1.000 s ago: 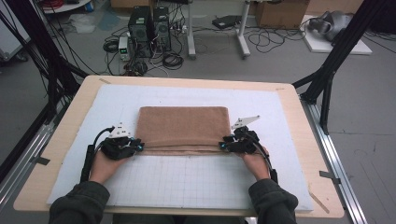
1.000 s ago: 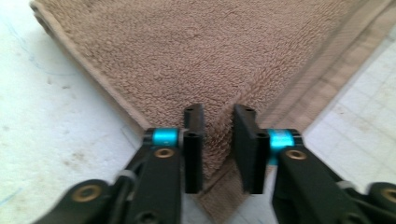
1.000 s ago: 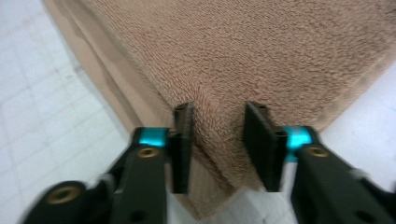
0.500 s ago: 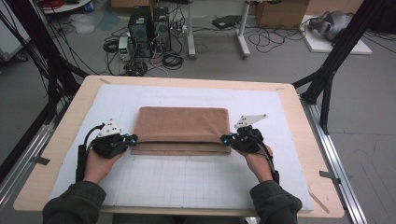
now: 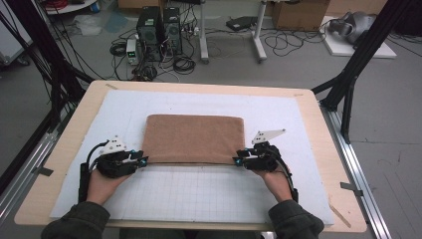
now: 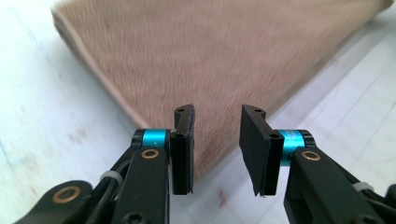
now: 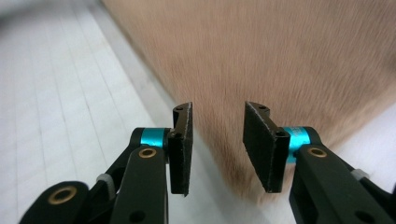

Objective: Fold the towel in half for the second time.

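Note:
A folded brown towel (image 5: 194, 138) lies flat on the white gridded mat (image 5: 199, 194) in the high view. My left gripper (image 5: 143, 160) sits at its near left corner and my right gripper (image 5: 238, 158) at its near right corner. Both sets of jaws have just been opening. In the left gripper view the towel (image 6: 210, 60) has its corner below the gap of my left gripper (image 6: 216, 126), and the pads stand clear of it. The right gripper view has my right gripper (image 7: 217, 126) open the same way over the towel (image 7: 280, 56) near its corner.
The mat covers a wooden table (image 5: 64, 149) with bare strips along its left and right edges. Black frame posts (image 5: 358, 64) stand at the far corners. Computers and cables (image 5: 159, 30) lie on the floor beyond the table.
Both grippers have eased off the towel's near corners, and their jaws now stand apart. The towel's near edge, uneven half a second ago, lies straight and flat.

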`<state>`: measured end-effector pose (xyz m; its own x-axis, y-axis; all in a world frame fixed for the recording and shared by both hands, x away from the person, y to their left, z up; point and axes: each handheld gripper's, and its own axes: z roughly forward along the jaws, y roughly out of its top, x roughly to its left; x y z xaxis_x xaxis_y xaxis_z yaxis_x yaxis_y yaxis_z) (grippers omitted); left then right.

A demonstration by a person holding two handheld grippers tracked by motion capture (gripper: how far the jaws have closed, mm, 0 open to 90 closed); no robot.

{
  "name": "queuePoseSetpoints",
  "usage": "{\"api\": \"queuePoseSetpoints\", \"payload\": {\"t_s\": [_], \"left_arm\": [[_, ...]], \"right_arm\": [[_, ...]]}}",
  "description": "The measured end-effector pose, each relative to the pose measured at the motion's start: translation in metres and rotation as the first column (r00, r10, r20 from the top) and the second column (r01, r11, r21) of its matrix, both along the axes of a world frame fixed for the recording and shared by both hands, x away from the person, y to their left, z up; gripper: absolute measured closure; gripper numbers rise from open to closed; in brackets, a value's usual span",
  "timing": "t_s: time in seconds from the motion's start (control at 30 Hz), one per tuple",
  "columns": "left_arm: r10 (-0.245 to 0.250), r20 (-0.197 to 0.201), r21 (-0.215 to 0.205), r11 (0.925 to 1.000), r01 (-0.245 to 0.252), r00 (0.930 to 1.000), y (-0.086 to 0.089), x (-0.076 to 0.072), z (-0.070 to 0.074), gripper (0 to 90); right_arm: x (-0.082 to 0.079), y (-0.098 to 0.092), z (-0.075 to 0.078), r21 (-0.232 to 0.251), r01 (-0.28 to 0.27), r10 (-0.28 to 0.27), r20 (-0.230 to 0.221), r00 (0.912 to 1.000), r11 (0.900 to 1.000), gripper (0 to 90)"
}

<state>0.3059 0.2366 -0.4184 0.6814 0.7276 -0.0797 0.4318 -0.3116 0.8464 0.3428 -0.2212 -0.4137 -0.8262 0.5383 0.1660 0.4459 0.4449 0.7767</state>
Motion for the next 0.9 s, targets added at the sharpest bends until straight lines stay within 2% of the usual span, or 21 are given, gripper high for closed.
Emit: {"api": "queuePoseSetpoints", "payload": {"t_s": [0.07, 0.1, 0.13, 0.2, 0.27, 0.3, 0.33, 0.43, 0.5, 0.57, 0.63, 0.7, 0.77, 0.83, 0.9], "left_arm": [[-0.001, -0.002, -0.002, 1.0000, 0.001, 1.0000, -0.004, 0.004, 0.002, 68.0], [0.006, -0.007, 0.014, 0.9999, -0.006, 1.0000, -0.006, 0.007, 0.000, 69.7], [0.005, -0.028, 0.023, 0.9997, -0.004, 0.9996, -0.008, 0.010, -0.003, 70.7], [0.006, -0.050, 0.084, 0.9965, -0.002, 0.9987, -0.012, 0.013, -0.012, 70.6], [0.011, -0.072, 0.102, 0.9948, -0.004, 0.9973, -0.013, 0.015, -0.021, 70.2], [0.015, -0.061, 0.087, 0.9962, -0.010, 0.9980, -0.012, 0.014, -0.023, 70.2], [0.024, -0.067, 0.071, 0.9973, -0.019, 0.9975, -0.011, 0.013, -0.024, 70.4], [0.025, -0.056, 0.084, 0.9963, -0.020, 0.9981, -0.012, 0.013, -0.024, 70.3], [0.021, -0.058, 0.070, 0.9974, -0.016, 0.9981, -0.012, 0.013, -0.024, 68.7], [0.011, -0.066, 0.034, 0.9994, -0.009, 0.9977, -0.011, 0.013, -0.023, 64.4], [0.001, -0.062, 0.024, 0.9997, 0.001, 0.9981, -0.011, 0.012, -0.021, 61.1], [-0.004, -0.065, -0.004, 1.0000, 0.004, 0.9978, -0.010, 0.011, -0.019, 54.5], [-0.008, -0.066, -0.015, 0.9999, 0.007, 0.9978, -0.010, 0.009, -0.017, 43.8], [0.002, -0.065, -0.006, 1.0000, -0.002, 0.9979, -0.012, 0.006, -0.017, 28.9], [-0.004, -0.075, 0.010, 0.9999, 0.005, 0.9972, -0.014, 0.003, -0.016, 18.2]], "right_arm": [[0.005, 0.004, 0.002, -0.009, 0.009, -0.009, -0.001, 1.0000, 1.000, 62.9], [0.007, 0.008, 0.002, -0.028, 0.021, -0.021, 0.003, 0.9998, 0.999, 63.2], [0.009, 0.011, 0.000, -0.044, 0.026, -0.026, 0.006, 0.9996, 0.999, 63.1], [0.013, 0.015, -0.007, -0.066, 0.026, -0.027, -0.014, 0.9995, 0.997, 61.2], [0.014, 0.019, -0.013, -0.110, 0.021, -0.026, -0.036, 0.9990, 0.994, 59.6], [0.015, 0.019, -0.015, -0.122, 0.018, -0.023, -0.043, 0.9988, 0.992, 58.8], [0.014, 0.020, -0.016, -0.125, 0.017, -0.023, -0.045, 0.9987, 0.992, 58.6], [0.014, 0.019, -0.017, -0.126, 0.020, -0.026, -0.048, 0.9985, 0.992, 57.6], [0.014, 0.020, -0.016, -0.125, 0.021, -0.027, -0.047, 0.9985, 0.992, 54.3], [0.014, 0.019, -0.014, -0.111, 0.028, -0.033, -0.043, 0.9985, 0.993, 49.9], [0.013, 0.017, -0.012, -0.104, 0.043, -0.046, -0.022, 0.9987, 0.994, 43.4], [0.012, 0.013, -0.009, -0.072, 0.072, -0.074, -0.023, 0.9970, 0.995, 35.5], [0.010, 0.010, -0.006, -0.053, 0.083, -0.084, -0.013, 0.9964, 0.995, 30.8], [0.007, 0.008, -0.002, -0.052, 0.100, -0.100, 0.003, 0.9950, 0.994, 25.1], [0.004, 0.006, 0.000, -0.048, 0.111, -0.111, 0.015, 0.9938, 0.993, 20.7]]}}
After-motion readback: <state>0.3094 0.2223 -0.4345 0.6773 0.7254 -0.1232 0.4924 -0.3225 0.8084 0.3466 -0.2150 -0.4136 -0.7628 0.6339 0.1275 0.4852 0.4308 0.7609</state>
